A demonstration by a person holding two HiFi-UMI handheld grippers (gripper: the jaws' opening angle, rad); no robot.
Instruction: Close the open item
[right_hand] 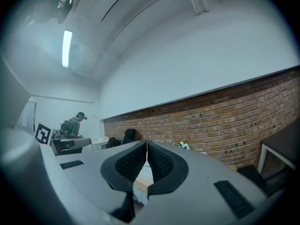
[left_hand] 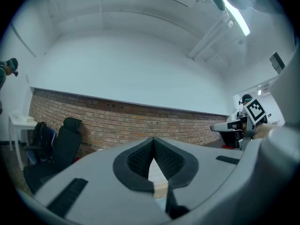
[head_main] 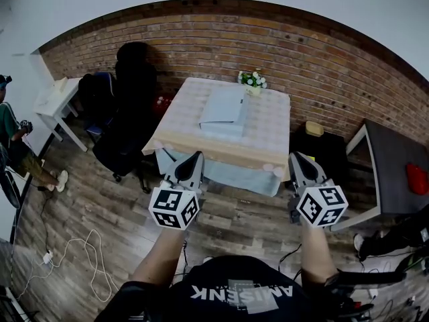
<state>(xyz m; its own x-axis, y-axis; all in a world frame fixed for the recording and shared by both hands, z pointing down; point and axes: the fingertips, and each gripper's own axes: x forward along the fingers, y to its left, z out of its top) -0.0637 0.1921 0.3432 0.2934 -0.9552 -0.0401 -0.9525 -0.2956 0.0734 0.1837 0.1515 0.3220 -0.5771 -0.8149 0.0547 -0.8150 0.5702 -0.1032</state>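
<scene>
Dim bluish light from ceiling tube (left_hand: 236,15); strong fisheye edges, perhaps soft.

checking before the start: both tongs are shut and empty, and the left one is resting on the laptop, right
Wrong on the resting. The left tongs touch nothing: the head view shows them held short of the table, clear of the laptop. Shut and empty holds for them and the right tongs.

The person wears a black shirt (head_main: 241,294) with white lettering and a grey patch. The left tool (head_main: 198,155) and right tool (head_main: 293,156) are grey, with black ribbed pads (left_hand: 138,161); each carries a cube (head_main: 173,207) of black-and-white square markers.
</scene>
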